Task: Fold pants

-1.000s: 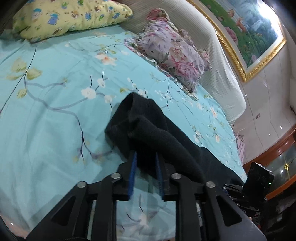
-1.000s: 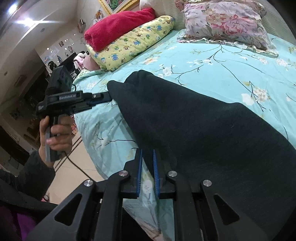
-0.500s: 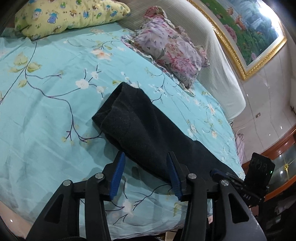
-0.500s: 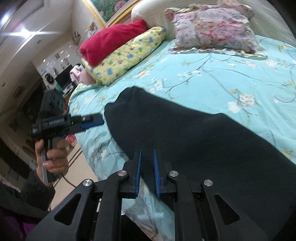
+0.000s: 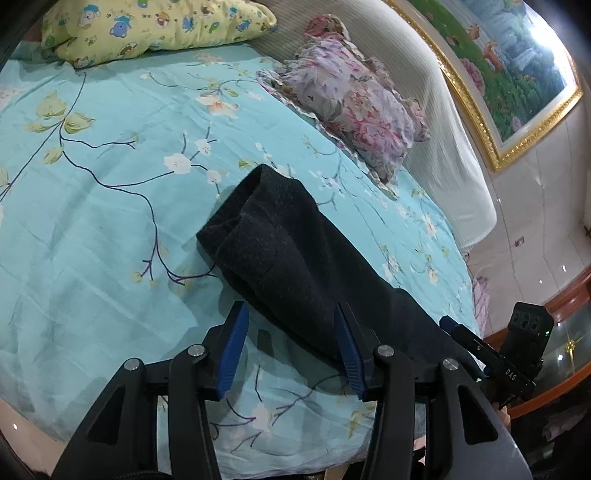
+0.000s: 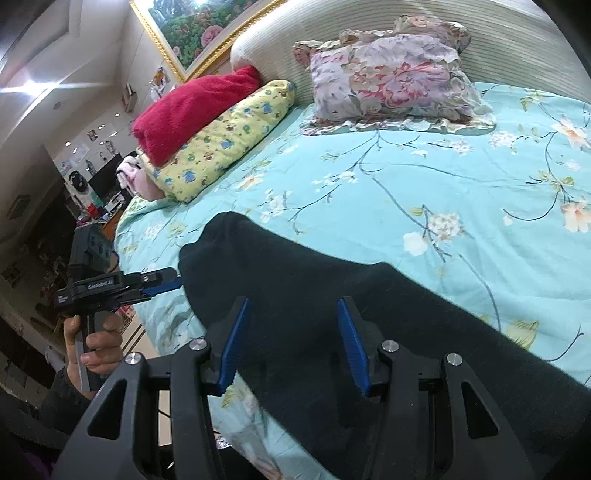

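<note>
The black pants lie folded lengthwise in a long strip on the turquoise floral bed sheet, near the bed's front edge. My left gripper is open and empty, just off the near edge of the pants. My right gripper is open and empty, just above the pants. The right gripper also shows at the far end of the pants in the left wrist view. The left gripper shows beside the pants' end in the right wrist view.
A floral pillow and a yellow cartoon pillow lie at the head of the bed. A red blanket sits on the yellow pillow. The padded headboard curves behind. The bed edge drops off in front of me.
Both grippers have opened and let go of the pants. The left one opened first, the right one in the last half second. The pants now lie flat on the sheet.
</note>
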The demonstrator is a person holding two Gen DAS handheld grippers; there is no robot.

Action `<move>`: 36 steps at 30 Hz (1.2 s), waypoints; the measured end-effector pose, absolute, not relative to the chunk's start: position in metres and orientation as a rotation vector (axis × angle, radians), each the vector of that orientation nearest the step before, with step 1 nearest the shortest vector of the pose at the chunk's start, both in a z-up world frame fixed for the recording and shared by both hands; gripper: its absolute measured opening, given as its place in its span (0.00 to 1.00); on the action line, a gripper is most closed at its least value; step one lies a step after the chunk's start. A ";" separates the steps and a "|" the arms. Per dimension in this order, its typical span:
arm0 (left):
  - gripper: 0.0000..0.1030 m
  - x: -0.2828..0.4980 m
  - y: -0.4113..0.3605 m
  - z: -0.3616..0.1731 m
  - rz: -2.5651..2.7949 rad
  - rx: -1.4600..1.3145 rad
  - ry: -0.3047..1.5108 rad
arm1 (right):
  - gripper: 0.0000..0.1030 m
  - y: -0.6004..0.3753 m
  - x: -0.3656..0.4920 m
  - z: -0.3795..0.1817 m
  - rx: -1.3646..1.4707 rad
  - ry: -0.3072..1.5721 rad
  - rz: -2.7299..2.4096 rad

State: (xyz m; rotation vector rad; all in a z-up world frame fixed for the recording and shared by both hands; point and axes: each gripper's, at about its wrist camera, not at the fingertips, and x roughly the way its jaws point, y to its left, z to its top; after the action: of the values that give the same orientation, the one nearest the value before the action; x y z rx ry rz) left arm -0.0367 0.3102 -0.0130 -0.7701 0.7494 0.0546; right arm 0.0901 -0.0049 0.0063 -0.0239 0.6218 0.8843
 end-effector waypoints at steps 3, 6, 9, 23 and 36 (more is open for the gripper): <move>0.47 -0.032 0.314 -0.017 0.051 -0.800 0.751 | 0.49 -0.009 0.102 0.008 -0.023 0.639 0.829; 0.47 -0.026 0.315 -0.021 0.047 -0.800 0.758 | 0.49 -0.014 0.122 0.009 0.003 0.676 0.783; 0.47 -0.020 0.313 -0.023 0.054 -0.785 0.769 | 0.49 -0.014 0.147 0.009 0.040 0.728 0.779; 0.47 0.003 0.321 -0.036 0.053 -0.779 0.799 | 0.49 0.017 0.216 -0.030 0.007 0.983 0.829; 0.20 0.058 0.313 -0.030 0.074 -0.683 0.742 | 0.14 0.007 0.200 -0.012 0.032 0.853 0.862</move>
State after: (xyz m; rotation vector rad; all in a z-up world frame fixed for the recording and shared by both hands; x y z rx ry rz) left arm 0.0578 0.3127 -0.0302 -0.6829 0.7421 0.0743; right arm 0.1996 0.0070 -0.0116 0.0315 0.8525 0.8620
